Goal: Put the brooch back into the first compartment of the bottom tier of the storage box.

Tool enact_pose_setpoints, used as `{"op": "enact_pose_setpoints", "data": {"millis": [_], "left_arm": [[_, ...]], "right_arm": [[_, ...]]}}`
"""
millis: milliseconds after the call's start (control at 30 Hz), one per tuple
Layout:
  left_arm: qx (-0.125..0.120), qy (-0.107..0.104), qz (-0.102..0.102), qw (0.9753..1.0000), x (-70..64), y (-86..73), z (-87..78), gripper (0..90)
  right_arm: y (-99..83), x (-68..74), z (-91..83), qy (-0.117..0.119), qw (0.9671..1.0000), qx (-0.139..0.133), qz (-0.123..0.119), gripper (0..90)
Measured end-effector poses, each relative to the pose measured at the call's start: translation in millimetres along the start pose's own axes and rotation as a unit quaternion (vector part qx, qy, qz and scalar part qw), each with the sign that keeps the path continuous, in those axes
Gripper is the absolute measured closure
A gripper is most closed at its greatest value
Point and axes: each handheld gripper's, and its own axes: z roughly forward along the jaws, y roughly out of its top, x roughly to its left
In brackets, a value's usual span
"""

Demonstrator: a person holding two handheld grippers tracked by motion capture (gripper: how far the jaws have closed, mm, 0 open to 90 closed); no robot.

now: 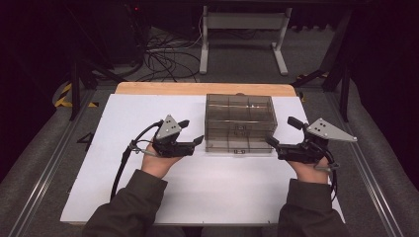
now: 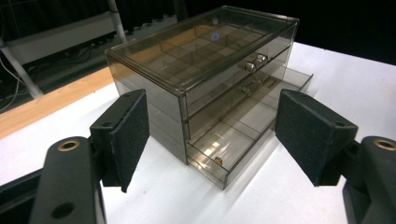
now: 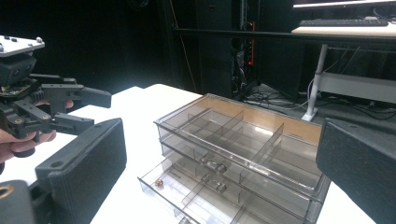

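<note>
A smoky clear plastic drawer box (image 1: 239,122) stands on the white sheet (image 1: 148,187), with its bottom drawer (image 2: 233,144) pulled partly out. A small gold-coloured item (image 2: 218,160) lies in that drawer's near corner, also visible as a small item (image 3: 159,183) in the right gripper view. My left gripper (image 1: 191,132) is open, just left of the box, with nothing between its pads (image 2: 133,135). My right gripper (image 1: 282,132) is open at the box's right side, empty too. In the right gripper view the left gripper (image 3: 84,109) shows at far left.
The white sheet covers a wooden tabletop (image 1: 197,89). Behind the table stand a white desk frame (image 1: 244,34) and tangled cables (image 1: 163,59) on the floor. Metal rails (image 1: 44,168) run along both sides.
</note>
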Motion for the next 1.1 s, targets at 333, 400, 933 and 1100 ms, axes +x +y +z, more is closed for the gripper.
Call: {"op": "enact_pose_setpoints", "data": {"millis": [333,400,933,1100], "left_arm": [[-0.012,0.004,0.0,0.9999,3.1,2.4,-13.5,24.1],[-0.015,0.003,-0.003,0.9999,3.6,2.5,-15.9,23.6],[-0.034,0.013,-0.007,0.9993,11.4,1.6,-39.8,20.5],[-0.039,0.016,-0.007,0.9991,13.1,1.3,-47.0,19.5]], "right_arm": [[-1.0,-0.1,1.5,0.0,1.0,0.004,0.0,2.4],[-1.2,0.0,1.8,0.0,1.0,0.005,0.0,2.4],[-2.6,0.7,4.6,0.002,1.0,0.009,0.0,2.4],[-3.2,1.0,5.4,0.002,0.9999,0.01,0.001,2.4]]}}
